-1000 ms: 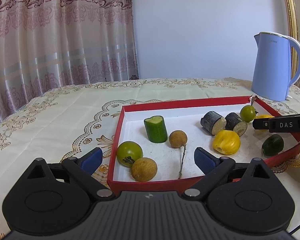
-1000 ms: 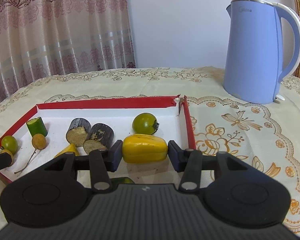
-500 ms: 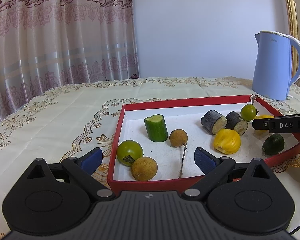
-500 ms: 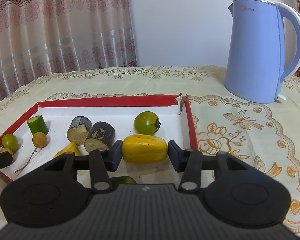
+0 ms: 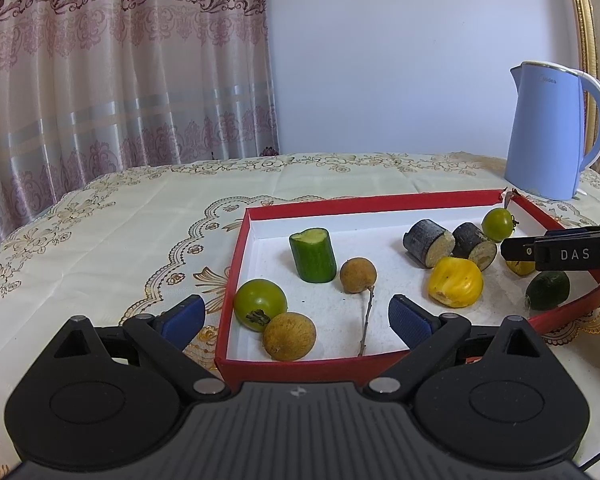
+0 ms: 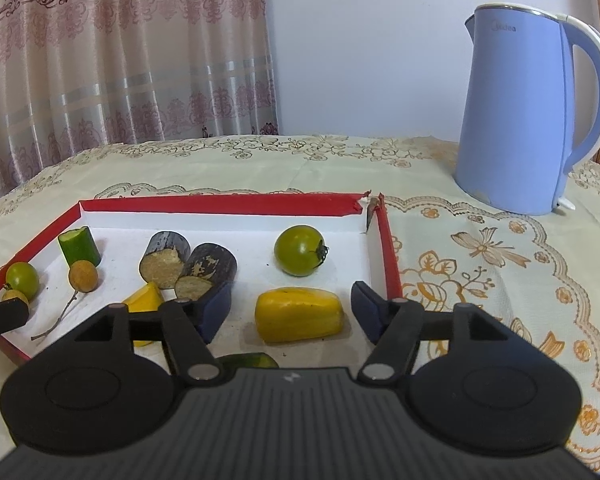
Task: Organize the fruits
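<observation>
Fruits lie in our red tray (image 5: pixel 236 264): two green tomatoes (image 5: pixel 260 303), two longans (image 5: pixel 289 336), two dark cane pieces (image 6: pixel 165 259). Our right gripper (image 6: pixel 291 311) gapes around, not touching, one yellow piece (image 6: pixel 299 314). Our left gripper (image 5: pixel 296 316) stands wide, empty, at the tray's 6 o'clock.
</observation>
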A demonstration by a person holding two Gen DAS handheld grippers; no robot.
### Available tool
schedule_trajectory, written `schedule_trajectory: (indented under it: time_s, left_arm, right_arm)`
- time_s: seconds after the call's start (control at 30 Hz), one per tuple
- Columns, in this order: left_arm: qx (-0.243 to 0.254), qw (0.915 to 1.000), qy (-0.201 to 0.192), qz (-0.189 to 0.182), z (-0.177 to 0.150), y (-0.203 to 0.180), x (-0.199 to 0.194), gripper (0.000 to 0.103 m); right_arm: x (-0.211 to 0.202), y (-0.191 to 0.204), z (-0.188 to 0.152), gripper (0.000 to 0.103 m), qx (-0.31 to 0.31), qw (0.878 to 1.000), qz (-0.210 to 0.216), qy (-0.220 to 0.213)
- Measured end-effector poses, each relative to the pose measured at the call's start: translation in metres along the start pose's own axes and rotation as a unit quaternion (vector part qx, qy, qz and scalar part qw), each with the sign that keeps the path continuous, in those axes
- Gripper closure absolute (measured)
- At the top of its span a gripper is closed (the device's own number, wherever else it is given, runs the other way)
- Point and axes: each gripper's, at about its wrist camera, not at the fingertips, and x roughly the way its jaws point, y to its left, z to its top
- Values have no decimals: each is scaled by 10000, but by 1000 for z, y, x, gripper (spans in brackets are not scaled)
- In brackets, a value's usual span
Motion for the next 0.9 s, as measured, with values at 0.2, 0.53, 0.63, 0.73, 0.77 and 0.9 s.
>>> schedule_trajectory:
  time_s: [0.2, 0.53, 0.63, 0.73, 0.77, 0.9]
  left_arm:
    - [-20, 10000, 16, 4, -2, 1, 0, 4]
    - [-97, 9999, 45, -50, -1, 4, 1, 2]
    - [-135, 9999, 65, -65, -1, 6, 1, 2]
    - [-167, 9998, 80, -52, -1, 7, 0, 2]
    - [-173, 9998, 82, -41, -1, 6, 1, 2]
    - [-161, 9998, 106, -34, 0, 6, 1, 2]
  right_arm:
    - [-2, 3, 0, 9, -103, 9999, -3, -49]
    - [-22, 4, 3, 0, 161, 9998, 97, -92]
    - [-43, 9, 1, 0, 164, 9998, 54, -138]
    - [-69, 22, -6, 0, -183, 9995, -103, -225]
    - [-77, 26, -9, 0, -298, 9991, -171, -244]
    - [-102, 42, -27, 0, -663, 9967, -419, -232]
